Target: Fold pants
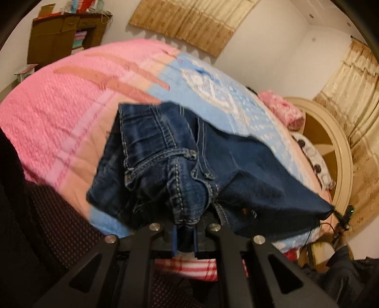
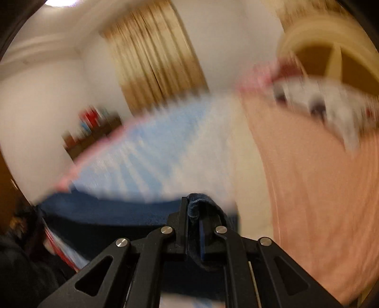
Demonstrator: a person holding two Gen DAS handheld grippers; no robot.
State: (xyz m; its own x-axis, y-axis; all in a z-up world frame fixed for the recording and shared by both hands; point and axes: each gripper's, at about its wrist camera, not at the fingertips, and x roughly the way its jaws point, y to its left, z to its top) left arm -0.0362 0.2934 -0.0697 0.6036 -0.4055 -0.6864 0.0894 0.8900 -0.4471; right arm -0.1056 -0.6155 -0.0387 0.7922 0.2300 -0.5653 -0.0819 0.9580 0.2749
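Dark blue jeans [image 1: 180, 163] with pale stitching hang bunched over the bed in the left wrist view, waistband and seams toward the camera. My left gripper [image 1: 184, 225] is shut on a thick seam of the jeans at the bottom centre. The cloth stretches right to a corner [image 1: 328, 209] held by the other gripper. In the blurred right wrist view my right gripper [image 2: 195, 213] is shut on a fold of the jeans [image 2: 113, 213], which spread away to the left.
A bed [image 1: 59, 113] with a pink and light blue blanket fills the view. Pink and spotted pillows [image 1: 284, 111] lie by the cream round headboard [image 1: 336, 147]. A brown shelf [image 1: 61, 38] stands at the far wall. Beige curtains [image 1: 194, 21] hang behind.
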